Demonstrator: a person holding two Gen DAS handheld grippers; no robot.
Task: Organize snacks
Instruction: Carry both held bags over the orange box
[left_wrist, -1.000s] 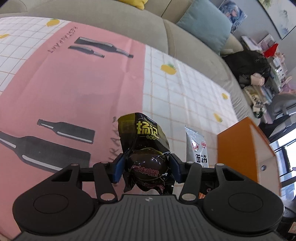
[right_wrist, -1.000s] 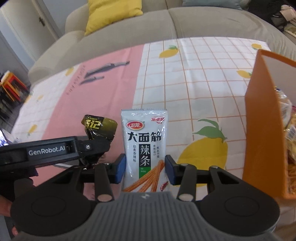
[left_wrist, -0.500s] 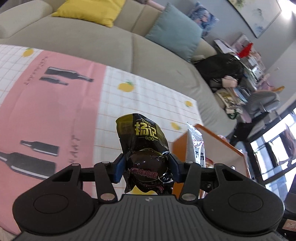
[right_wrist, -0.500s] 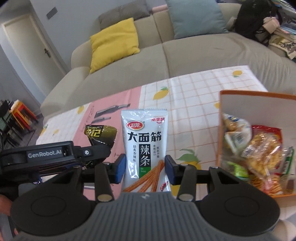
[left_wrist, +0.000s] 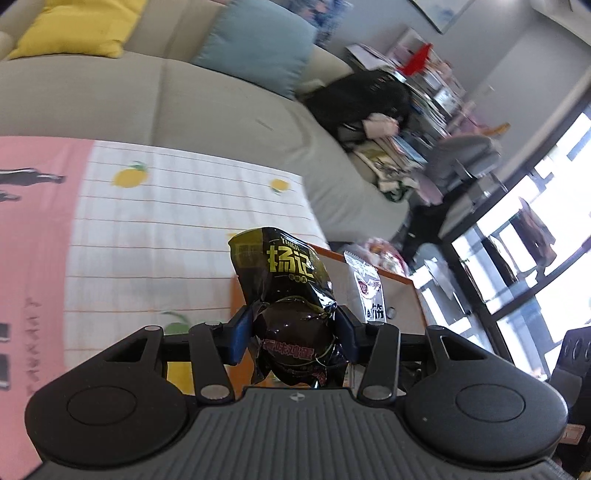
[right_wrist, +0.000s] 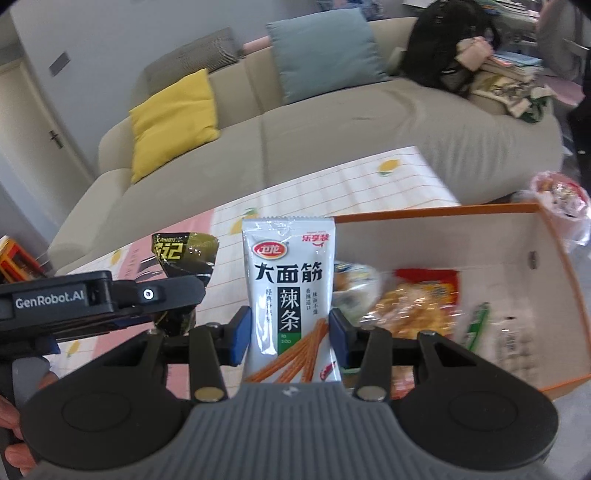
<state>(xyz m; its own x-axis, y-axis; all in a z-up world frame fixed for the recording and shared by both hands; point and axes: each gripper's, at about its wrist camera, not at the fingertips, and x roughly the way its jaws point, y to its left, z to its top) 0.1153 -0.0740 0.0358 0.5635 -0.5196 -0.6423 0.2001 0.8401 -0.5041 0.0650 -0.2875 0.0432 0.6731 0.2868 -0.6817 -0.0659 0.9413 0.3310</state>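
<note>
My left gripper is shut on a crumpled black snack packet with yellow lettering, held up above the tablecloth. My right gripper is shut on a white packet of spicy strips, which stands upright in front of the open orange box. Several snack bags lie inside the box. From the right wrist view, the left gripper with its black packet hangs just left of the white packet. From the left wrist view, the white packet shows over the box rim.
A pink and white checked tablecloth covers the table. Behind it runs a beige sofa with a yellow cushion and a blue one. A plastic bag of snacks sits beyond the box. A hand grips the left tool.
Both grippers have risen and swung right with their packets, from low over the cloth to beside the orange box. The box's inside has come into the right wrist view.
</note>
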